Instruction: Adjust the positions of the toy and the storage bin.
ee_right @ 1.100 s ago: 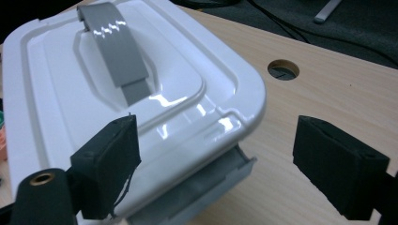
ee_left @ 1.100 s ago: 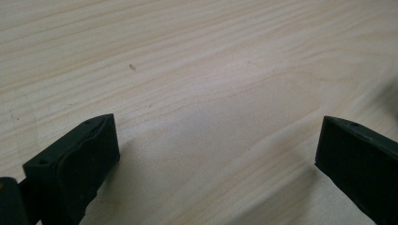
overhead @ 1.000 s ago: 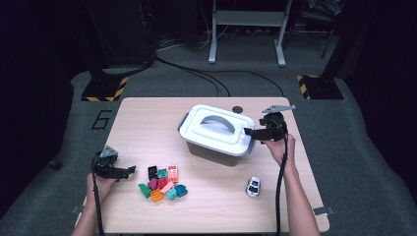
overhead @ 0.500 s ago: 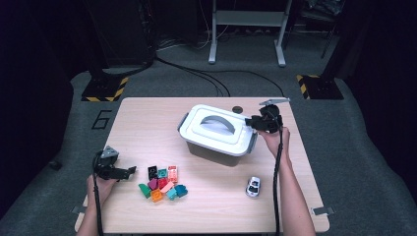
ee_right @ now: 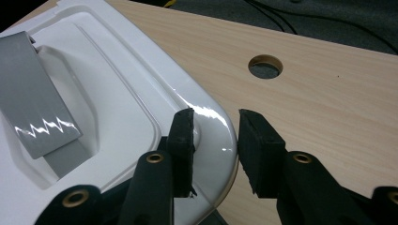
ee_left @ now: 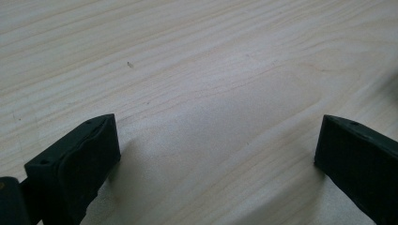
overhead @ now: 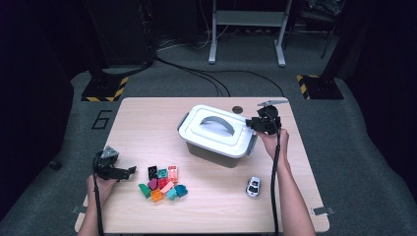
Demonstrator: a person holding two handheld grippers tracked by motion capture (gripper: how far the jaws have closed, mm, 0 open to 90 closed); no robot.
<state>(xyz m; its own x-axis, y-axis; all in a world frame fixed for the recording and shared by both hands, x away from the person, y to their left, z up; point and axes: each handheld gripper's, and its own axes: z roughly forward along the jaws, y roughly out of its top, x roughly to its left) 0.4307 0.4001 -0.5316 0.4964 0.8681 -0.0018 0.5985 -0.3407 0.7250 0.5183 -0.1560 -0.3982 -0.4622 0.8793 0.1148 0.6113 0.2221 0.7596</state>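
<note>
Since a second ago the right claw [overhead: 252, 124] has slid in from the right side of the white box [overhead: 216, 142] onto the corner of its lid [overhead: 215, 130], and its jaws have just been closing with the lid's rim between them. In the right gripper view the claw [ee_right: 213, 140] is clamped on that rim: one pad sits on top of the lid just inside the rounded corner, the other sits outside the edge, over the bench [ee_right: 328, 93]. The grey handle [ee_right: 37, 112] lies flat in its recess at the left of that frame, well clear of the pads. A round hole [ee_right: 265, 66] in the bench shows in the upper right of that frame.

In the high view the box sits at the centre of the bench [overhead: 147, 118], turned at a slant, lid on. The left claw [overhead: 129, 172] rests low near the lower left, pointing toward a cluster of coloured blocks [overhead: 163, 183] just beside it. Its jaws stand wide apart in the left gripper view [ee_left: 216, 154], with bare wood between them. A small toy car [overhead: 253, 187] lies at the lower right, well apart from the box.
</note>
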